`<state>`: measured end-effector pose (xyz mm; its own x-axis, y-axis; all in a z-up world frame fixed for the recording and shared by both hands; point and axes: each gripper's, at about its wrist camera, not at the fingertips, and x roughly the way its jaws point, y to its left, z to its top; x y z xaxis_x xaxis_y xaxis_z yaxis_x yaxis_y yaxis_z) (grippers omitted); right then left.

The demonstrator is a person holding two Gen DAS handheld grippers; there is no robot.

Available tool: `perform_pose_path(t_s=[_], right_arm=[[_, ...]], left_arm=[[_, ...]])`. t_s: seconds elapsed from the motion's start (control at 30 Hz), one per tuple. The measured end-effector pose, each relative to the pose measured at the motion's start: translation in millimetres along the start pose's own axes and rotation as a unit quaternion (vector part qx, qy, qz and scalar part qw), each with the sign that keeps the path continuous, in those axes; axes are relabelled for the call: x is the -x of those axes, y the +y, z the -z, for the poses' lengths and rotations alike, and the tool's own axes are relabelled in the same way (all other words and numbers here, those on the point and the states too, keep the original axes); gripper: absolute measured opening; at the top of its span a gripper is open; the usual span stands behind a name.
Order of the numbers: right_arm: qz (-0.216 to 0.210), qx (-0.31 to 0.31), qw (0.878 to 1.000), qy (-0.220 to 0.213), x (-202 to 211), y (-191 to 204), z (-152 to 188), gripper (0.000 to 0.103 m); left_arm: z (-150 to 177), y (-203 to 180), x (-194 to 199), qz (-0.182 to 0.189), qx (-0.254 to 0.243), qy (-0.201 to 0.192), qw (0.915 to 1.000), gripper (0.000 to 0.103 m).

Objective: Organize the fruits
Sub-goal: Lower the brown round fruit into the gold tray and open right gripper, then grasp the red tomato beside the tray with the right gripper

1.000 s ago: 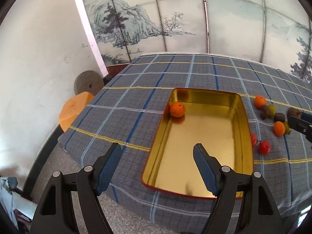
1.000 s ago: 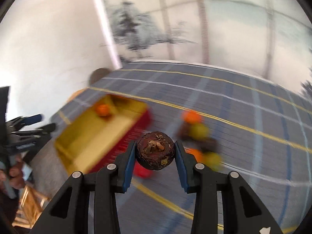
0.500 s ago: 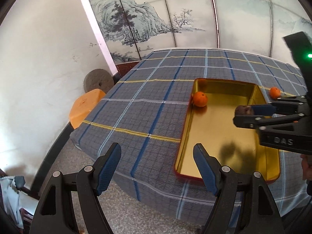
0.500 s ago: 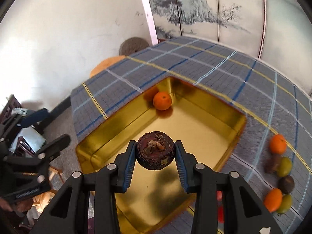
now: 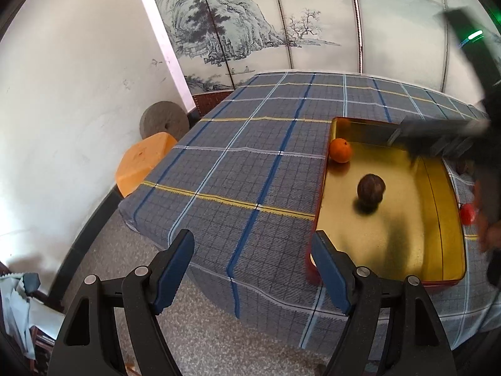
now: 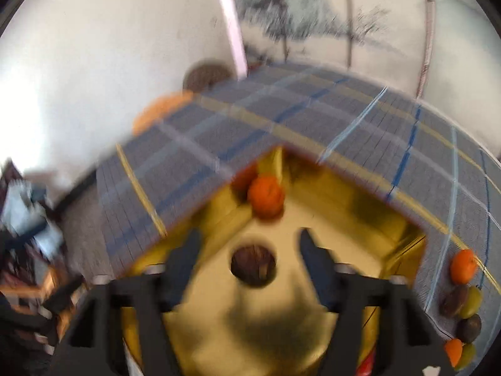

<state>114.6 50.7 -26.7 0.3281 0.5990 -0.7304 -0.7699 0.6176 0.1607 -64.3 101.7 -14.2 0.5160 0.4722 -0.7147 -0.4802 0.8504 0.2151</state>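
Note:
A gold tray [image 5: 438, 194] [image 6: 313, 297] lies on the plaid tablecloth. In it sit an orange [image 5: 340, 150] [image 6: 266, 197] in the far corner and a dark brown fruit [image 5: 371, 189] [image 6: 253, 263] in the middle. My right gripper [image 6: 250, 244] is open above the tray, the brown fruit lying free below and between its fingers; it shows blurred in the left wrist view [image 5: 438, 128]. My left gripper [image 5: 253, 250] is open and empty, off the table's near edge, left of the tray. More fruits [image 6: 463, 297] lie on the cloth right of the tray.
A red fruit [image 5: 468, 213] lies beside the tray's right wall. An orange stool [image 5: 144, 159] and a round stone [image 5: 164, 122] stand by the white wall, left of the table. A painted screen stands behind the table.
My right gripper has opened and let the brown fruit go; it now lies in the tray. The right gripper has pulled back and blurs. The left gripper has shifted further left.

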Motion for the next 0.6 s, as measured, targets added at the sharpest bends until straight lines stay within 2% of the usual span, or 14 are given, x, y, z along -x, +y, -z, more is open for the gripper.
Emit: perform_pose_path(t_s=[0.1, 0.2, 0.23, 0.27, 0.37, 0.47, 0.6], right_arm=[[0.003, -0.023, 0.997, -0.068, 45.7, -18.2, -0.7, 0.075], [0.005, -0.036, 0.995, -0.098, 92.5, -42.2, 16.4, 0.075], [0.03, -0.027, 0.994, -0.098, 108.6, -49.8, 31.0, 0.075], [0.047, -0.015, 0.995, -0.091, 118.1, -54.3, 43.4, 0.075], [0.08, 0.005, 0.996, -0.049, 136.4, -69.4, 91.9, 0.064], [0.074, -0.011, 0.997, -0.015, 139.8, -80.9, 133.5, 0.06], [0.064, 0.003, 0.998, 0.012, 118.6, -75.5, 145.0, 0.05]], left_arm=[[0.5, 0.5, 2.9, 0.001, -0.002, -0.003, 1.0, 0.077], [1.2, -1.4, 7.8, 0.011, 0.001, -0.015, 0.9998, 0.077], [1.8, -3.4, 11.2, 0.018, 0.0, -0.023, 0.9996, 0.077], [2.1, -6.3, 13.4, 0.023, -0.004, -0.028, 0.9993, 0.077], [0.0, -19.1, 18.8, 0.041, -0.016, -0.037, 0.9983, 0.077], [-1.0, -34.7, 22.8, 0.063, -0.029, -0.036, 0.9969, 0.077], [-1.7, -48.9, 31.1, 0.08, -0.046, -0.037, 0.995, 0.077]])
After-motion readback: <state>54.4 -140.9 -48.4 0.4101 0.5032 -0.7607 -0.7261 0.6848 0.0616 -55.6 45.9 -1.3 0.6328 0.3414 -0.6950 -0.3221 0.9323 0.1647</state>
